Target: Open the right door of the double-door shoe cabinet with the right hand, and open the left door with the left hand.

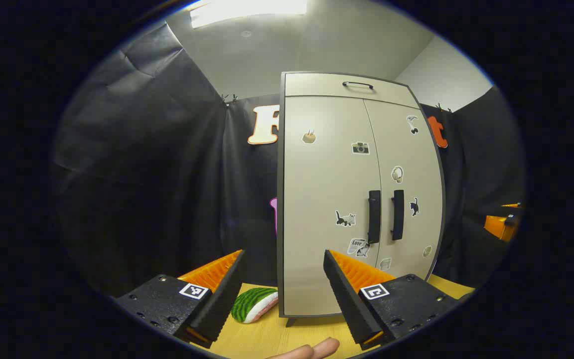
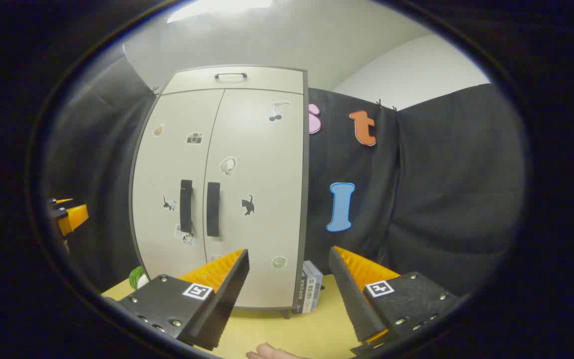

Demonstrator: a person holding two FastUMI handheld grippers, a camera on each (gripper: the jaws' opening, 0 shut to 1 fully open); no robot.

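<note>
A beige double-door shoe cabinet (image 1: 327,199) (image 2: 237,199) stands upright on a wooden table, both doors closed and dotted with stickers. Two black vertical handles sit side by side at the middle seam: the left door's handle (image 1: 374,216) (image 2: 186,206) and the right door's handle (image 1: 397,214) (image 2: 213,209). My left gripper (image 1: 284,267) is open, well short of the cabinet and aimed at its lower left. My right gripper (image 2: 289,264) is open too, off the cabinet's lower right corner. The right gripper (image 1: 502,224) peeks in at the far right of the left gripper view; the left gripper (image 2: 68,215) at the far left of the right gripper view.
A green striped slipper (image 1: 253,304) (image 2: 138,276) lies on the yellow tabletop (image 1: 277,336) left of the cabinet. Small boxes (image 2: 311,291) stand by its right side. A drawer handle (image 1: 358,85) tops the cabinet. Black cloth walls surround the booth. Fingertips (image 1: 317,349) show at the bottom edge.
</note>
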